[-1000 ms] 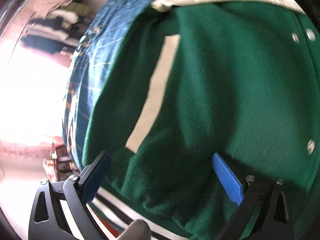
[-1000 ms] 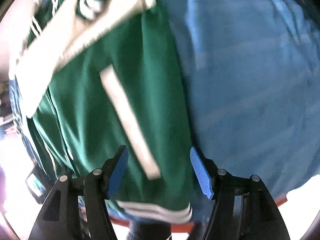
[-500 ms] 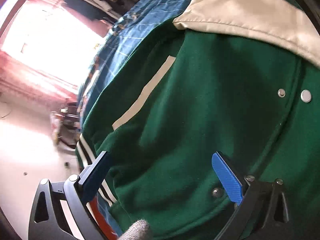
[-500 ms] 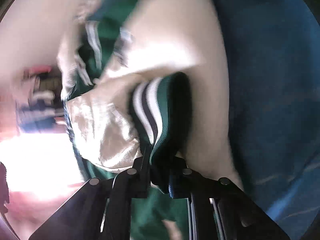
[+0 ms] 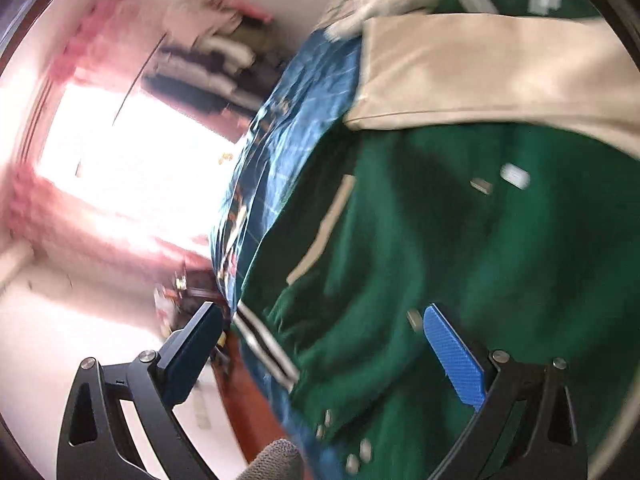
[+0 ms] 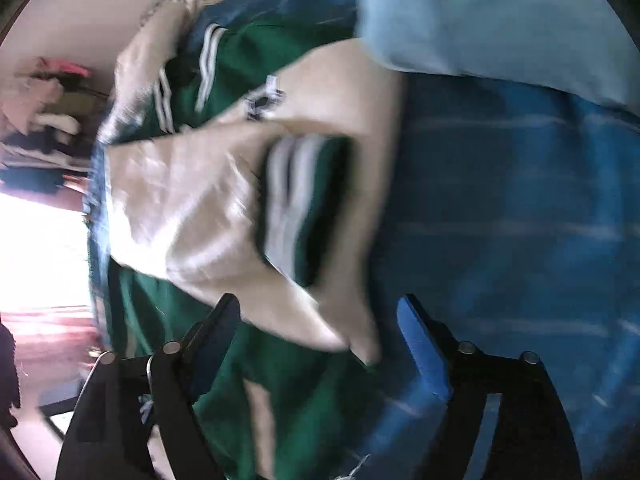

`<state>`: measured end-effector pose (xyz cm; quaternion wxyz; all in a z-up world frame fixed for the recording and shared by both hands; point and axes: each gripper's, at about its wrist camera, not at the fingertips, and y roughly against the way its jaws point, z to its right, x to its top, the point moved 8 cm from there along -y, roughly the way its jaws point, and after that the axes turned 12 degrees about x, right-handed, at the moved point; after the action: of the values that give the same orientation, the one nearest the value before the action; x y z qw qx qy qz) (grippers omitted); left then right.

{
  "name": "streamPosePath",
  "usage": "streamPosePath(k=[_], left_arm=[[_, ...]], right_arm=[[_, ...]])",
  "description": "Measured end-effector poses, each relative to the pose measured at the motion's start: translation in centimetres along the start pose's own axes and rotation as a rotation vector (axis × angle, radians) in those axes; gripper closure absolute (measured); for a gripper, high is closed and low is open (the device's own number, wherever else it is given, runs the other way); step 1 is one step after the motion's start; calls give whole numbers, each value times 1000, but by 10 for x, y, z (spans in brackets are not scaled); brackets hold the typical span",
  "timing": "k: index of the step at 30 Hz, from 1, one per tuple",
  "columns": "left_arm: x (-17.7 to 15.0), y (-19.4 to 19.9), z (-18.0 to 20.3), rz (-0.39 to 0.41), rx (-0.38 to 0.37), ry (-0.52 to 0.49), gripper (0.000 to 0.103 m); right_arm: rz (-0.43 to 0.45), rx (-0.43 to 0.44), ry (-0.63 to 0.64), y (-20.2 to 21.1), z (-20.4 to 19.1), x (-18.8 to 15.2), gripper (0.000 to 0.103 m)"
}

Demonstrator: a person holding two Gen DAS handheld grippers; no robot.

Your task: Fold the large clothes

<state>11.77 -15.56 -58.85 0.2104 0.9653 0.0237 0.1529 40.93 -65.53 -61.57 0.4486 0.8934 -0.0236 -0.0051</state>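
Note:
A green varsity jacket (image 5: 460, 248) with cream sleeves lies on a blue bedspread (image 5: 288, 128). One cream sleeve (image 5: 492, 76) lies folded across its upper part. My left gripper (image 5: 320, 344) is open and empty above the jacket's striped hem (image 5: 264, 348) at the bed's edge. In the right wrist view the cream sleeve (image 6: 192, 216) with its green striped cuff (image 6: 300, 204) lies across the jacket (image 6: 288, 400). My right gripper (image 6: 320, 332) is open and empty just above the sleeve's end.
A light blue pillow (image 6: 492, 20) lies at the head of the blue bedspread (image 6: 520, 240). Hanging clothes (image 5: 208, 64) and a bright window (image 5: 132, 160) are beyond the bed. Clutter sits on the floor by the bed edge (image 5: 180, 296).
My right gripper was shut on the striped cuff half a second ago; it has opened and pulled back, leaving the sleeve on the jacket. My left gripper has drifted back towards the hem, still open.

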Motion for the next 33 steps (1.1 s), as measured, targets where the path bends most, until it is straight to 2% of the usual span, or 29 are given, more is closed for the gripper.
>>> streamPosePath(k=[5, 7, 10, 14, 17, 19, 24, 29, 33], left_arm=[[-60, 89, 26, 105, -19, -165, 0], [-82, 123, 39, 202, 15, -237, 0], [-115, 163, 65, 308, 12, -336, 0], [-145, 185, 98, 342, 1, -402, 0], [-153, 176, 119, 309, 28, -434, 0], [-151, 163, 127, 256, 35, -434, 0], [-124, 130, 115, 143, 76, -310, 0], [-107, 101, 115, 35, 105, -244, 0], [-85, 82, 106, -18, 103, -191, 0]], right_arm=[[-68, -61, -49, 30, 56, -70, 19], [-83, -82, -81, 27, 74, -87, 19], [-99, -112, -146, 35, 104, -107, 19], [-84, -141, -204, 33, 122, -111, 19], [-61, -139, -232, 40, 131, -108, 19], [-53, -127, -242, 40, 131, -105, 19], [-50, -102, -220, 34, 111, -92, 19], [-79, -75, -207, 15, 98, -81, 19], [-109, 21, -182, -19, 80, -59, 19]])
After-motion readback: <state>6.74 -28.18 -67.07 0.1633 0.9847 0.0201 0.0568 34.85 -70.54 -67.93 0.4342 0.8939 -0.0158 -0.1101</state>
